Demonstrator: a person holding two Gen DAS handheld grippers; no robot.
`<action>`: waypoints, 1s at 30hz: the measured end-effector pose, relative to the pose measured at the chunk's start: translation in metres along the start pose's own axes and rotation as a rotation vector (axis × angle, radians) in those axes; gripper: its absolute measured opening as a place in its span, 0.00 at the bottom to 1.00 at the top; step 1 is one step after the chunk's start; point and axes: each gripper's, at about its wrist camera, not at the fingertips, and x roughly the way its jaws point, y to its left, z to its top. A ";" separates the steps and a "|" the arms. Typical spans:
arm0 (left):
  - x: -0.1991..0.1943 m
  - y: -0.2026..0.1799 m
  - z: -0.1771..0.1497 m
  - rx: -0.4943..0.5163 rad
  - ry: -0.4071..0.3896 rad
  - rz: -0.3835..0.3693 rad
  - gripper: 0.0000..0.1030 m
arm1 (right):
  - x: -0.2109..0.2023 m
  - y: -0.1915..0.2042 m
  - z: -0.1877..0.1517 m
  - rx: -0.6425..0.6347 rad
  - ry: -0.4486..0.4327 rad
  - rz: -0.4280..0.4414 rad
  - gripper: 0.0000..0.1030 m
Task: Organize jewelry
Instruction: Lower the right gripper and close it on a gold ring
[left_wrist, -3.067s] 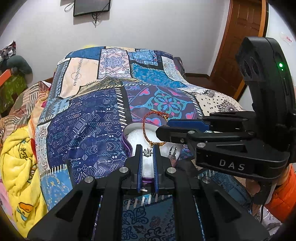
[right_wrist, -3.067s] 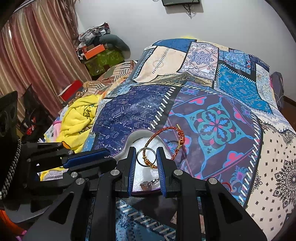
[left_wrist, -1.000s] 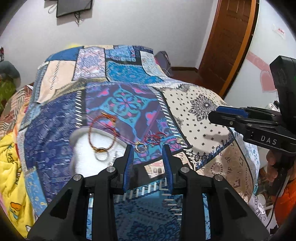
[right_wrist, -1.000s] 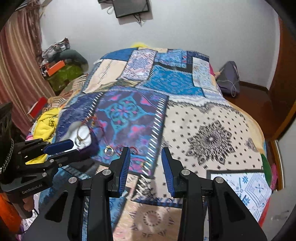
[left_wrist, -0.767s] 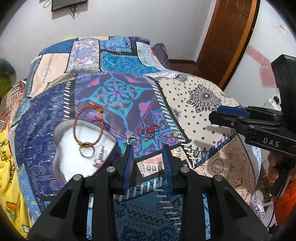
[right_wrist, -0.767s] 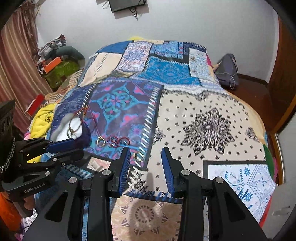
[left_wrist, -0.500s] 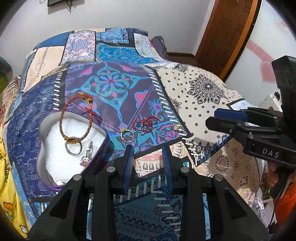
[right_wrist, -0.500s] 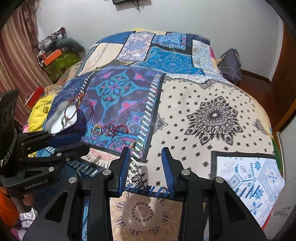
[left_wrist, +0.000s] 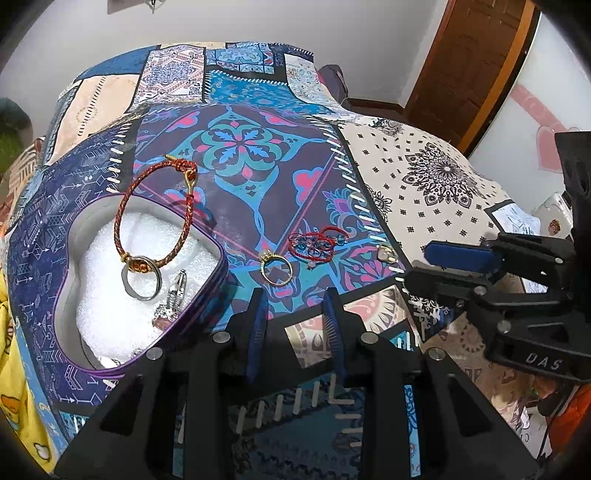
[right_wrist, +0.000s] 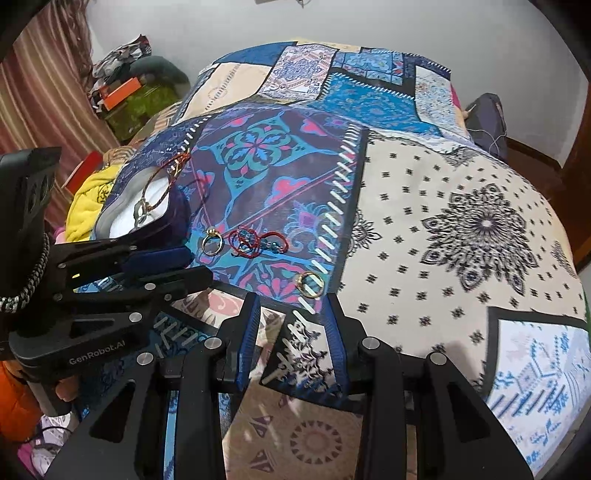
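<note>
left wrist view: left gripper (left_wrist: 295, 306) spread, empty, above quilt (left_wrist: 240, 147). gold ring (left_wrist: 276, 266) just ahead of it; heart box (left_wrist: 70, 266) at left held braided bracelet (left_wrist: 155, 218), silver ring (left_wrist: 141, 277).

right wrist view: right gripper (right_wrist: 291, 321) spread, empty; second gold ring (right_wrist: 310, 283) just ahead, red cord bracelet (right_wrist: 256, 243) beyond.

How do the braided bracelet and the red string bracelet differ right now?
The braided bracelet lies as an open loop, draped over the jewelry box rim; the red string bracelet lies bunched on the quilt. The braided one mixes red and gold; the other is red with blue beads. Neither is gripped.
</note>
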 end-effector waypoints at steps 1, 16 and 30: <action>0.001 0.002 0.001 -0.008 0.000 -0.002 0.30 | 0.002 0.000 0.001 0.000 0.003 0.002 0.31; 0.015 0.008 0.015 -0.012 0.000 0.021 0.30 | 0.023 -0.002 0.006 0.017 0.020 0.014 0.31; 0.022 -0.002 0.017 0.035 -0.008 0.067 0.17 | 0.028 0.001 0.007 -0.001 0.000 -0.012 0.25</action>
